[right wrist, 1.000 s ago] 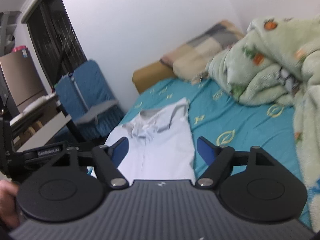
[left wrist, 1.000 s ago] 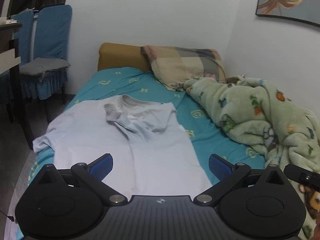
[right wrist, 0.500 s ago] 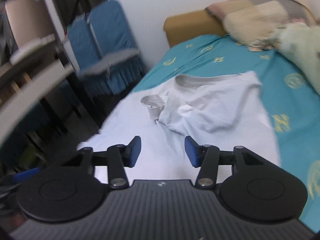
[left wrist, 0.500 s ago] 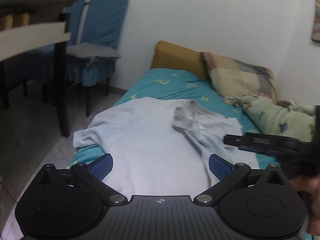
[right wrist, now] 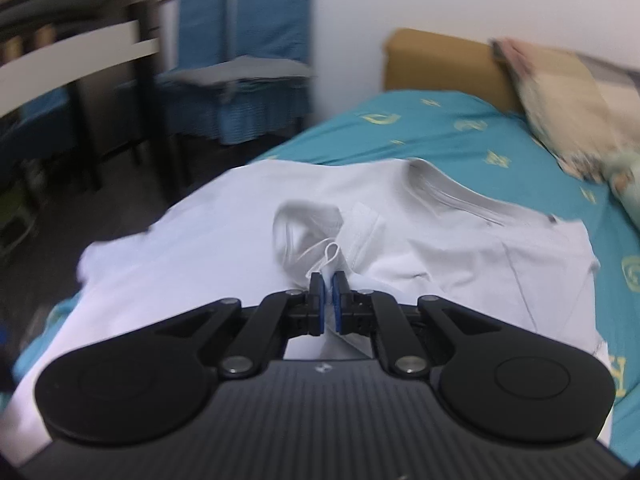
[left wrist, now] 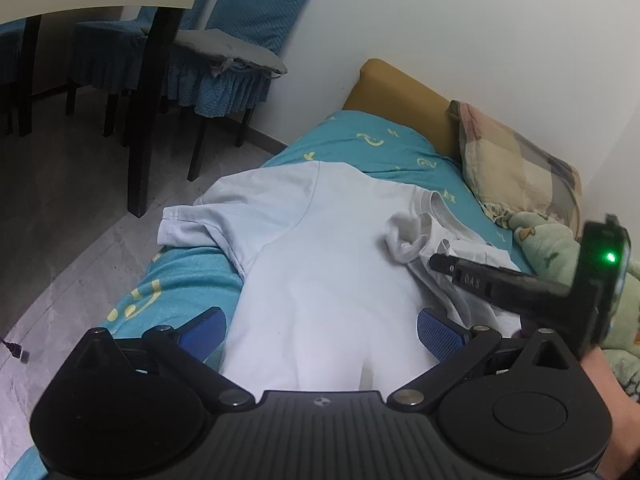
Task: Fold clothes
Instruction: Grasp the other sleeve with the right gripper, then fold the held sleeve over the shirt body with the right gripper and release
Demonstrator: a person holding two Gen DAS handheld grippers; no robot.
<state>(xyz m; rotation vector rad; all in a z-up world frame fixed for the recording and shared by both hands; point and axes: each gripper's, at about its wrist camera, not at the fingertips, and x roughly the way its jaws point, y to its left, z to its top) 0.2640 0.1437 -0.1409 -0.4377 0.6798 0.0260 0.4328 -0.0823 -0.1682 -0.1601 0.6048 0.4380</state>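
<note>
We see the white T-shirt (left wrist: pixel 320 264) spread on the teal bed (left wrist: pixel 360 144). Our right gripper (right wrist: pixel 328 292) has its fingers pinched on a bunched sleeve fold, while our left gripper (left wrist: pixel 320 324) hovers over the shirt's body, fingers spread wide.

Left gripper (left wrist: pixel 322 330) spread wide, right gripper (right wrist: pixel 329 289) seemingly pinched closed
</note>
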